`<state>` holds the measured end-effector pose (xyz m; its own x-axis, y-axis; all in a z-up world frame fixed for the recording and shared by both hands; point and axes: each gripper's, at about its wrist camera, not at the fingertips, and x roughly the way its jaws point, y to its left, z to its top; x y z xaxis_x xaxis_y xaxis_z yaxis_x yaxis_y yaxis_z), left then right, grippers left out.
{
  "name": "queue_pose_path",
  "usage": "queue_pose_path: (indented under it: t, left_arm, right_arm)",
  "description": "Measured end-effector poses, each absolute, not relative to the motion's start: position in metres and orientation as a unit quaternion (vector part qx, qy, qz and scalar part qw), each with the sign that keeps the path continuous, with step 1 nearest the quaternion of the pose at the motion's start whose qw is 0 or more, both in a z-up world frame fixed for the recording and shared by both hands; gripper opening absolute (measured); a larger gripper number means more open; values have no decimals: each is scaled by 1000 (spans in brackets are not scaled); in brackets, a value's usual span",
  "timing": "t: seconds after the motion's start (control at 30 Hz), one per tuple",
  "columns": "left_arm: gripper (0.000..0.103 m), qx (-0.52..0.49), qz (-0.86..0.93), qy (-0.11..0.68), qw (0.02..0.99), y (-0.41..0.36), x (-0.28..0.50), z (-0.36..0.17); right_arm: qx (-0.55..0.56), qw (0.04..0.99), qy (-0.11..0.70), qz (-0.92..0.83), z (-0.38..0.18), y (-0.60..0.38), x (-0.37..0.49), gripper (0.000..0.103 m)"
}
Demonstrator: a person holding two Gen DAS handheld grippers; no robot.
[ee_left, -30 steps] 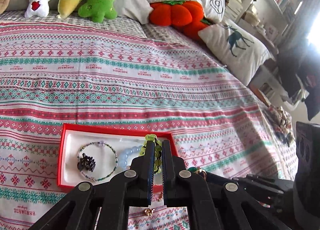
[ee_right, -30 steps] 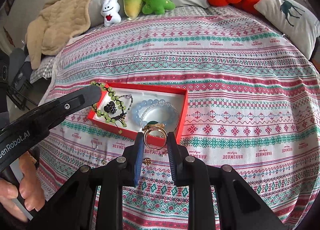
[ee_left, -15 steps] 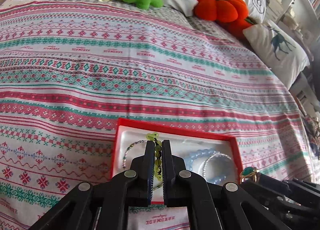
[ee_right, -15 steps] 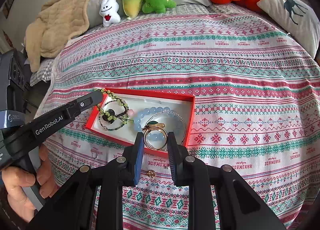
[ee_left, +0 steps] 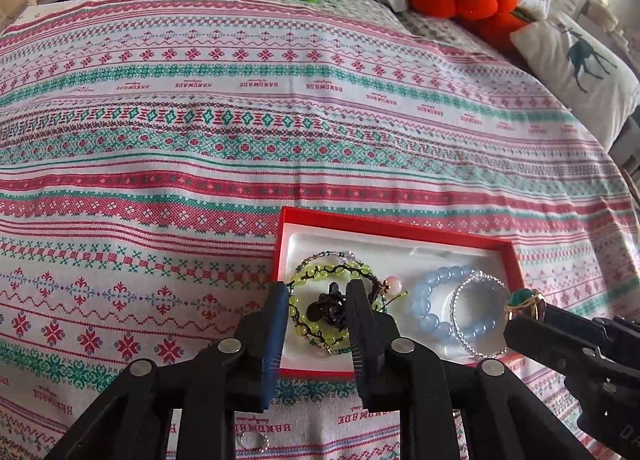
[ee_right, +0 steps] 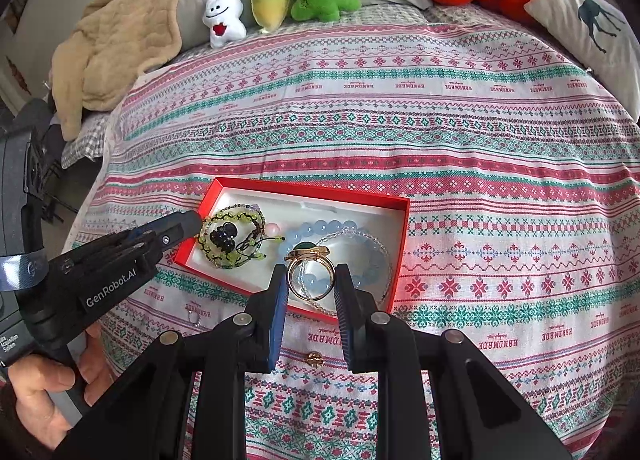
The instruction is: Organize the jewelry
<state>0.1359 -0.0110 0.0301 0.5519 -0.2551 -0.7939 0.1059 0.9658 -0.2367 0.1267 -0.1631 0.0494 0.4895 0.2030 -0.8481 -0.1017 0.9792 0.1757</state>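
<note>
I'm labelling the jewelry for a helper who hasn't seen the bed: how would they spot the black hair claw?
On the patterned bedspread lies a red box with a white lining. At its left end, the green bead bracelet forms a loop. The black hair claw sits inside that loop: the only dark, glossy, unbeaded piece.

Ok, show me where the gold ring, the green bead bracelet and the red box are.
gold ring [ee_right: 311,275], right wrist view, on its band between the fingers.
green bead bracelet [ee_left: 320,274], left wrist view, on its far beads.
red box [ee_left: 394,229], left wrist view, on its far rim.
</note>
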Motion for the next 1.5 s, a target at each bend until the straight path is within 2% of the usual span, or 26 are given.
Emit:
queue_pose_path:
  t: [0.07, 0.23, 0.43, 0.93, 1.3, 1.37, 1.43, 1.5]
  left_arm:
    - [29, -77, -102, 461, 878, -10, 132, 33]
    - [46, -52, -91, 462, 881, -8, 122, 37]
    - [62, -36, -77, 471, 878, 3, 114, 37]
    - [75, 4, -73, 499, 863, 16, 101, 23]
    - [79, 12, -80, 503, 860, 12, 100, 21]
    - [81, 14, -81, 503, 860, 10, 99, 22]
    - [82, 17, -82, 504, 860, 8, 98, 22]
    - [83, 21, -81, 504, 860, 6, 97, 21]
  right_arm:
    - [51, 862, 497, 90, 50, -162, 128, 24]
    - [49, 861, 498, 93, 49, -160, 134, 24]
    - [56, 855, 508, 84, 39, -158, 144, 24]
    - [55, 852, 517, 58, 31, -156, 156, 24]
    - [50, 850, 523, 51, 28, -153, 160, 25]
    - [52, 850, 522, 53, 31, -152, 158, 28]
    - [53, 852, 518, 55, 35, -153, 156, 39]
    - [55, 853, 515, 58, 39, -154, 152, 41]
